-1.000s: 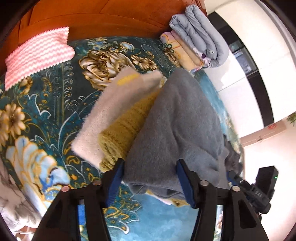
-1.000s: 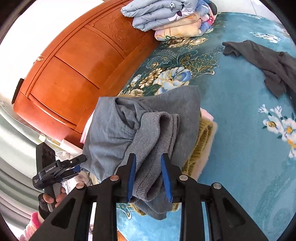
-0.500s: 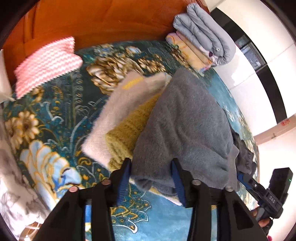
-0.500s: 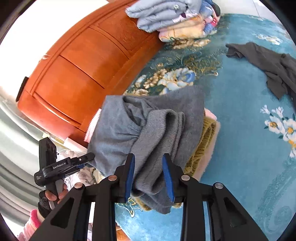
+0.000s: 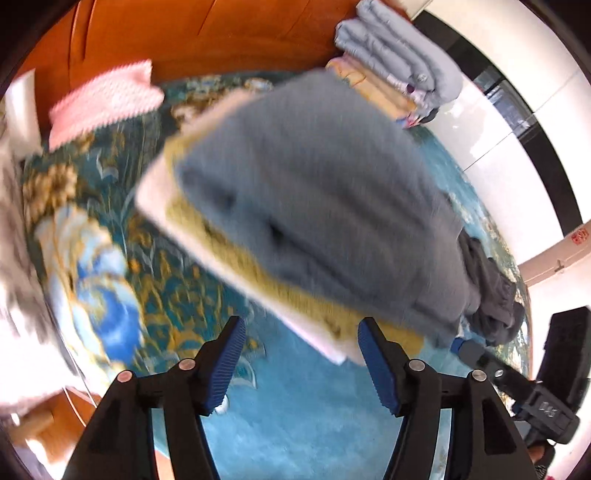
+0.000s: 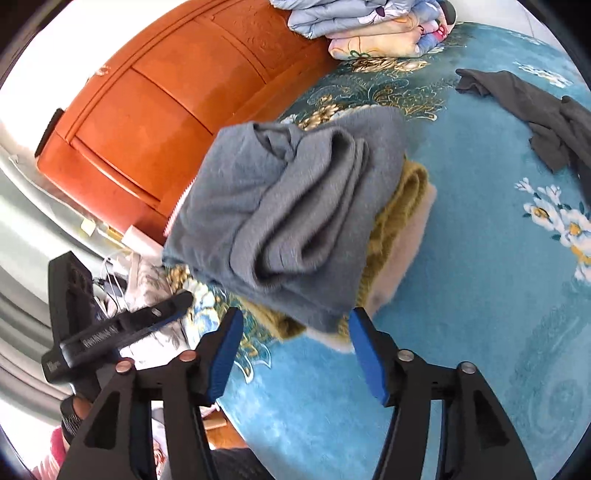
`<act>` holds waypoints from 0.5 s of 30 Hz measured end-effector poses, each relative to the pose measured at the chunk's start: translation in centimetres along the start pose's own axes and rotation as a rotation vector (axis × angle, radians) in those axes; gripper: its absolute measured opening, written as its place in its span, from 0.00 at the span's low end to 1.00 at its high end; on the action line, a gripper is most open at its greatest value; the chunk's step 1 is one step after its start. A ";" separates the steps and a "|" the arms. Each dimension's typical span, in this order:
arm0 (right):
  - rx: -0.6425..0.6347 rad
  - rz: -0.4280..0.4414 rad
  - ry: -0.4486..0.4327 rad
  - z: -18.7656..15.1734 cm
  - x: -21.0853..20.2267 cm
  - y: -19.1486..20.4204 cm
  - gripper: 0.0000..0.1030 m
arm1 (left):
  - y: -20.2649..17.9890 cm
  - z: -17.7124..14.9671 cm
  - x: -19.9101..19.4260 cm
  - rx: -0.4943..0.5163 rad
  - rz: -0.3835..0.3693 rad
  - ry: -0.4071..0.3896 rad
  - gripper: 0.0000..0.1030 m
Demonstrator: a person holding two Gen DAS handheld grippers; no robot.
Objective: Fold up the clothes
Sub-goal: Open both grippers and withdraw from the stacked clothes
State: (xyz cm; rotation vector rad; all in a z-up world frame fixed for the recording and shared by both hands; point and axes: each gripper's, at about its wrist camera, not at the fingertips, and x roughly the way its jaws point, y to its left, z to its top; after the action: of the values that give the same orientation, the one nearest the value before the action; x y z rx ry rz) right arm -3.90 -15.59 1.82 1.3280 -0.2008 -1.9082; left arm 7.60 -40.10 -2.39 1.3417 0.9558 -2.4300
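Observation:
A folded grey sweater [image 5: 325,206] [image 6: 295,221] lies on top of a stack, over a mustard knit [image 5: 236,251] [image 6: 399,206] and a cream-pink garment [image 5: 162,206] [image 6: 410,236], on the teal floral bedspread [image 6: 480,332]. My left gripper [image 5: 299,354] is open and empty, just short of the stack's near edge. My right gripper [image 6: 293,343] is open and empty, just short of the stack's other side. The left wrist view is blurred by motion.
A dark grey garment [image 6: 535,118] [image 5: 491,295] lies loose on the bedspread beyond the stack. Folded quilts [image 6: 369,26] [image 5: 399,66] sit against the orange wooden headboard [image 6: 177,96]. A pink zigzag cloth [image 5: 103,103] lies near the headboard. The bed edge lies to the left.
Both grippers have let go of the grey sweater, opened wide and drawn back from it. The sweater now rests on the stack.

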 end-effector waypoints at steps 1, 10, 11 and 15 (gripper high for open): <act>-0.009 -0.006 0.004 -0.2 0.0 0.0 0.60 | -0.1 -0.6 0.3 -0.011 0.003 0.002 0.67; -0.040 -0.085 -0.007 -1.7 -0.9 -1.1 0.83 | -1.4 -4.1 0.3 -0.068 0.034 -0.056 1.00; -0.042 -0.092 -0.010 -1.8 -1.0 -1.2 0.83 | -1.6 -4.3 0.2 -0.063 0.046 -0.062 1.00; -0.066 -0.124 -0.028 -2.4 -1.2 -1.2 0.84 | -2.0 -5.1 0.1 -0.056 0.093 -0.071 1.00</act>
State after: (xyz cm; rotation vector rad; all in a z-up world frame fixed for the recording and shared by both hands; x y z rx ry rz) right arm -2.27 -13.23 1.03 1.2964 -0.0699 -2.0201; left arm 10.09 -35.36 -3.52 1.2434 0.9157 -2.3479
